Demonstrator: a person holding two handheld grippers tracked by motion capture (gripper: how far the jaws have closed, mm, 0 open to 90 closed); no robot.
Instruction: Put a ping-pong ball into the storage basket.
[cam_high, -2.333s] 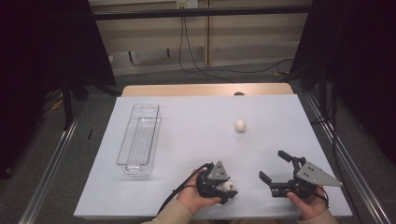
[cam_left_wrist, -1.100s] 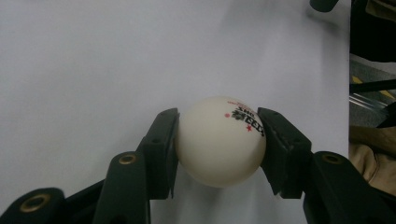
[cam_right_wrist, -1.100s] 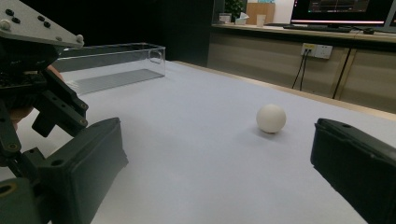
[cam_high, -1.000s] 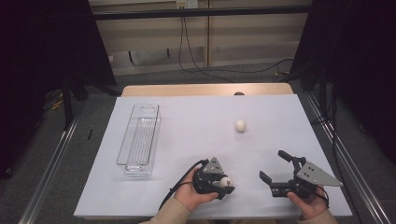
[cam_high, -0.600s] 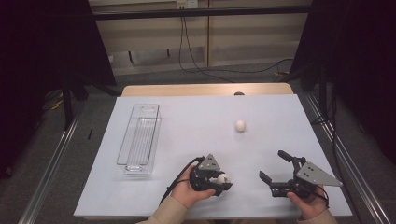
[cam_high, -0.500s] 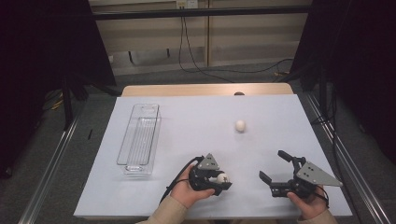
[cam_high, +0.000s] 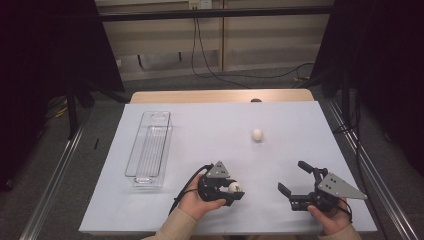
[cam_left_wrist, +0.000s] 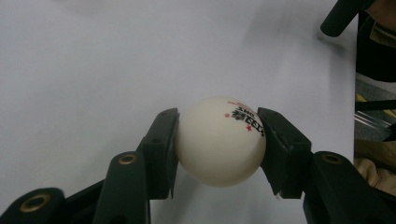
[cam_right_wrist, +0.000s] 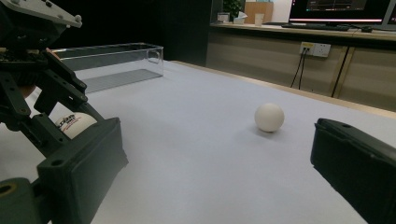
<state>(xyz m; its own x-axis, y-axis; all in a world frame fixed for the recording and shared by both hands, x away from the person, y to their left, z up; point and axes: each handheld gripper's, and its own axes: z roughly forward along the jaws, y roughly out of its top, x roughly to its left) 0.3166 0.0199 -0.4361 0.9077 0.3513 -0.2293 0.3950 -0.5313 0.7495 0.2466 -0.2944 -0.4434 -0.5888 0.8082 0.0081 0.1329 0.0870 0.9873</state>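
the left gripper (cam_left_wrist: 219, 144) clamps a white ball (cam_left_wrist: 219, 141) between its two black pads, low over the white table (cam_high: 210, 135) near the person's edge. in the left gripper view the ball carries black printing with small red stars beside it, turned partly away and too small to read as words; the right gripper view shows the same ball (cam_right_wrist: 74, 124) from the side, with a strip of dark lettering that is also not legible. from above, the ball (cam_high: 234, 187) is just a pale dot in the jaws and no print can be made out. the right gripper (cam_high: 300, 187) is released, its jaws spread wide with nothing between them, well apart from the left one. a second ball (cam_high: 257, 134), plain white, lies loose farther up the table; the right gripper view catches it (cam_right_wrist: 269, 116) between its own open jaws' line of sight. a clear plastic tray (cam_high: 150, 150) sits at the left side, and the right gripper view shows its transparent walls (cam_right_wrist: 112, 58) rising above the table.
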